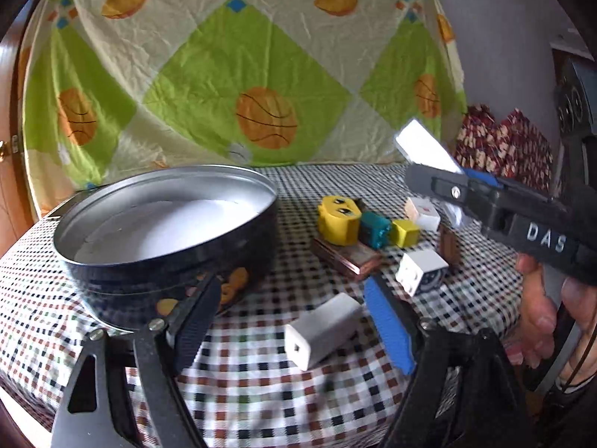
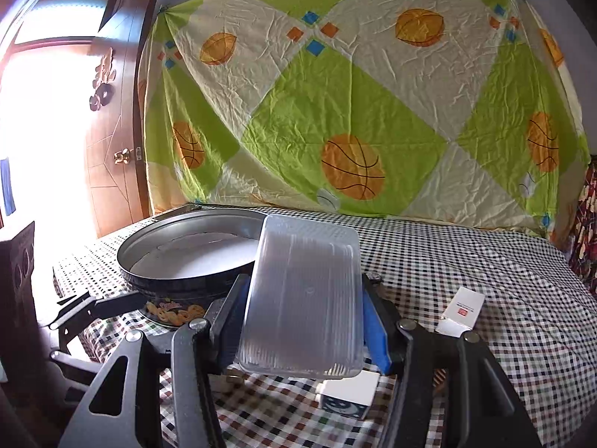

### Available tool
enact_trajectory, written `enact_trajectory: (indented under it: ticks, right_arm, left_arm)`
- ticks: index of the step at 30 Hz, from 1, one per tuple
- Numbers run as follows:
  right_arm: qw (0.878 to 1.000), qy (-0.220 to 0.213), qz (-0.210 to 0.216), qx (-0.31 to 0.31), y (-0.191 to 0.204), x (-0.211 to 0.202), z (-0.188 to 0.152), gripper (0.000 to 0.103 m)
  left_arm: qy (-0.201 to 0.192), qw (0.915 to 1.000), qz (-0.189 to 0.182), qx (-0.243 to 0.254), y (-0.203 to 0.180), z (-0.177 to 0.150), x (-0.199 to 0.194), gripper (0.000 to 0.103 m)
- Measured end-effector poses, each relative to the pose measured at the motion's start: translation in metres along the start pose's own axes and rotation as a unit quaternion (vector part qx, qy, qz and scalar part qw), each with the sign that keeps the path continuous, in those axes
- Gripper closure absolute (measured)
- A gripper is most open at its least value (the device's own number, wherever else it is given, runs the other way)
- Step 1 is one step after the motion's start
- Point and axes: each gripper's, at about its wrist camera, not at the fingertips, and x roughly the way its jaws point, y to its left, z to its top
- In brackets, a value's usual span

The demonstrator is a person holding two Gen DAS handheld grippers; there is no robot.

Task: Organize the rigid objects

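Note:
My left gripper (image 1: pixel 291 295) hangs open low over the checked tablecloth. A white charger block (image 1: pixel 321 330) lies on the cloth between its black finger and blue pad, touching neither. A round dark cookie tin (image 1: pixel 164 224), open with a pale lining, stands just left of it. My right gripper (image 2: pixel 304 287) is shut on a clear ribbed plastic box (image 2: pixel 302 298), held up and tilted in front of the tin (image 2: pixel 194 250). From the left wrist view the right gripper (image 1: pixel 440 181) shows at the upper right, the box (image 1: pixel 425 145) edge-on above it.
Right of the tin lies a cluster: a yellow block with eyes (image 1: pixel 337 224), a teal block (image 1: pixel 375 229), a small yellow cube (image 1: pixel 405 232), white cubes (image 1: pixel 421 270) and a flat brown box (image 1: pixel 347 259). A white card box (image 2: pixel 462 310) lies further right. A patterned sheet hangs behind.

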Motion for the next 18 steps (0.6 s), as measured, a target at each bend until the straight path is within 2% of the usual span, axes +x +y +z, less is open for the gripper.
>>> enact_trajectory:
  ticks: [3, 5, 7, 8, 9, 11, 14, 18]
  right_arm:
    - [1.0, -0.001, -0.001, 0.013, -0.009, 0.0, -0.002, 0.045]
    - [1.0, 0.0, 0.001, 0.017, -0.011, 0.002, -0.004, 0.045]
    - [1.0, 0.001, 0.001, 0.019, -0.013, 0.004, -0.007, 0.045]
    - [1.0, 0.002, 0.0, 0.021, -0.014, 0.005, -0.007, 0.045]
    - [1.0, 0.004, 0.0, 0.023, -0.015, 0.006, -0.008, 0.045]
    - [1.0, 0.006, 0.001, 0.027, -0.016, 0.01, -0.008, 0.045]
    - [1.0, 0.007, 0.003, 0.022, -0.012, 0.013, -0.005, 0.045]
    - [1.0, 0.004, 0.014, 0.011, -0.004, 0.021, 0.01, 0.045]
  left_arm:
    - [0.038, 0.9992, -0.012, 0.007, -0.007, -0.003, 0.021, 0.023]
    - [0.066, 0.9977, -0.018, -0.006, -0.003, -0.007, 0.035, 0.034]
    - [0.085, 0.9957, -0.033, -0.016, 0.0, -0.012, 0.044, 0.056]
    - [0.076, 0.9966, -0.027, -0.011, -0.001, -0.012, 0.042, 0.063]
    - [0.079, 0.9963, -0.031, -0.011, -0.001, -0.011, 0.043, 0.083]
    - [0.076, 0.9961, -0.042, -0.018, 0.001, -0.009, 0.04, 0.084]
    - [0.06, 0.9973, -0.038, -0.016, 0.002, -0.003, 0.031, 0.084]
    - [0.019, 0.9996, -0.021, -0.009, 0.01, 0.017, 0.013, 0.084]
